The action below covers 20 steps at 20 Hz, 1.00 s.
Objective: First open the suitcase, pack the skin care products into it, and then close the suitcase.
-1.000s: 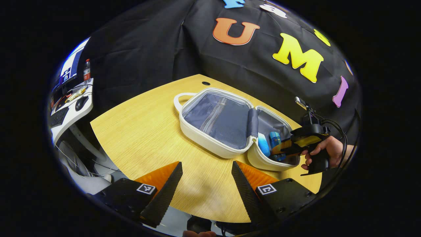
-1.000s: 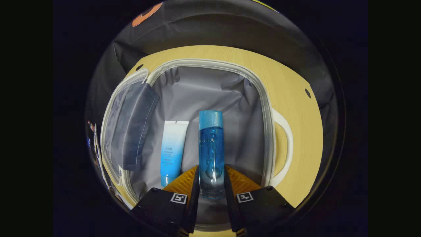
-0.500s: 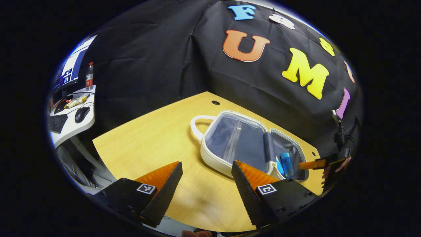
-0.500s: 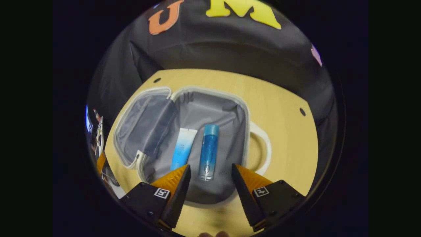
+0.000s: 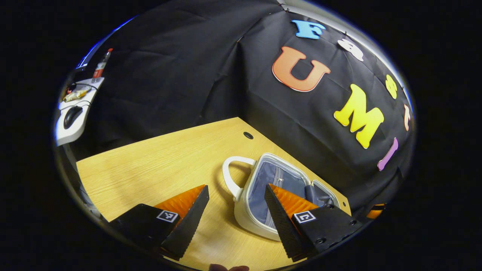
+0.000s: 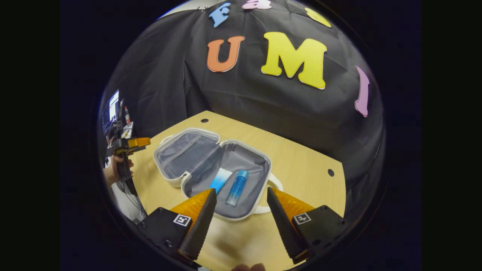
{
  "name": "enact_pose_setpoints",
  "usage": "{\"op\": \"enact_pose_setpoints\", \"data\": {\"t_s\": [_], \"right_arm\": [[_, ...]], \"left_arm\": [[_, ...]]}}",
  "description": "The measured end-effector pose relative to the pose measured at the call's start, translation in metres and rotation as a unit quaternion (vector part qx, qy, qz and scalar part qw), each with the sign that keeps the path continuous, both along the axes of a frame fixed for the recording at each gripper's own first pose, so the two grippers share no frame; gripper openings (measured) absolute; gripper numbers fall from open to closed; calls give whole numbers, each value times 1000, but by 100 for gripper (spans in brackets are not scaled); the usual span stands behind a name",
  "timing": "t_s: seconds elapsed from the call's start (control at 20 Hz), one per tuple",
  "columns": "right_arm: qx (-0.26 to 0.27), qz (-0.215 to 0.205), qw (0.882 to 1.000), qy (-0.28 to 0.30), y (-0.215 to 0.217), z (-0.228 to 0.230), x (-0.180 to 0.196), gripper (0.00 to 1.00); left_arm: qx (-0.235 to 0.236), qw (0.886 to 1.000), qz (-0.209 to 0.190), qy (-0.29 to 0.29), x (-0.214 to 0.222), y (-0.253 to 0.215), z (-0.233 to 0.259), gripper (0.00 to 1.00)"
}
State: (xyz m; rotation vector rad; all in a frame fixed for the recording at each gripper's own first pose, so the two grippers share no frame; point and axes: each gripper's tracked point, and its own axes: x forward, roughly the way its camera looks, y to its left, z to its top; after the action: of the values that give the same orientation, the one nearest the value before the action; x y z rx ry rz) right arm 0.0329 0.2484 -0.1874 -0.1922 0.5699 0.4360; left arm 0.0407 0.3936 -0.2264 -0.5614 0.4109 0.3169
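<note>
My right gripper (image 6: 238,210) is spread wide with nothing between its fingers, raised above the near edge of the wooden table (image 6: 301,162). Just beyond it the white suitcase (image 6: 211,165) lies opened flat, both halves lined in grey. In the nearer, right-hand half the two skin care products lie side by side — a blue bottle (image 6: 237,187) with its cap pointing away from me, and to its left a white-and-blue tube (image 6: 221,180) partly hidden behind my left-hand finger. The farther, left-hand half holds a grey zip pocket (image 6: 184,152), and a white handle (image 6: 276,184) loops out from the right side of the nearer half. At the left of the right gripper view my left gripper (image 6: 137,143) is held by a hand (image 6: 113,169) off the table's left edge, well apart from the case. In the left gripper view my left gripper (image 5: 236,210) is likewise open and empty, over the table, with the suitcase (image 5: 263,195) just beyond its right finger and partly covered by it — the handle (image 5: 231,175) nearest. Far left stands a white desk (image 5: 69,128) with a computer mouse (image 5: 72,116) and a drink bottle (image 5: 101,67).
</note>
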Motion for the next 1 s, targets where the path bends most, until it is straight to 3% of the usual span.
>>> {"op": "enact_pose_setpoints", "data": {"t_s": [0.15,0.4,0.45,0.5,0.55,0.6,0.7,0.75,0.8,0.85,0.9,1.0], "right_arm": [[-7,-6,1000,-7,-17,1,-14,80],[-11,-61,998,-6,-54,4,-24,80],[-12,-71,997,-6,-61,4,-23,80],[-12,-80,997,-6,-65,4,-23,80],[-12,-87,996,-6,-69,5,-24,80],[-12,-93,996,-6,-72,6,-25,80],[-12,-102,995,-7,-77,7,-27,80],[-10,-105,994,-5,-79,8,-29,80],[-9,-106,994,-4,-81,7,-30,80],[-8,-108,994,-5,-83,9,-32,80],[-6,-111,994,-7,-84,9,-33,80],[-1,-117,993,-9,-88,11,-37,80]], "left_arm": [[-32,999,3,-1,28,20,-18,95],[-79,997,9,21,59,30,-42,88],[-90,996,9,27,65,29,-46,96],[-101,994,9,30,70,27,-50,79],[-108,994,8,34,74,24,-52,87],[-112,993,6,39,76,23,-56,69],[-120,992,0,46,79,18,-58,63],[-119,992,2,52,81,19,-62,66],[-121,991,7,55,81,20,-63,53],[-125,990,14,58,81,23,-62,47],[-134,989,21,57,81,23,-62,22],[-150,987,28,41,83,22,-48,15]]}}
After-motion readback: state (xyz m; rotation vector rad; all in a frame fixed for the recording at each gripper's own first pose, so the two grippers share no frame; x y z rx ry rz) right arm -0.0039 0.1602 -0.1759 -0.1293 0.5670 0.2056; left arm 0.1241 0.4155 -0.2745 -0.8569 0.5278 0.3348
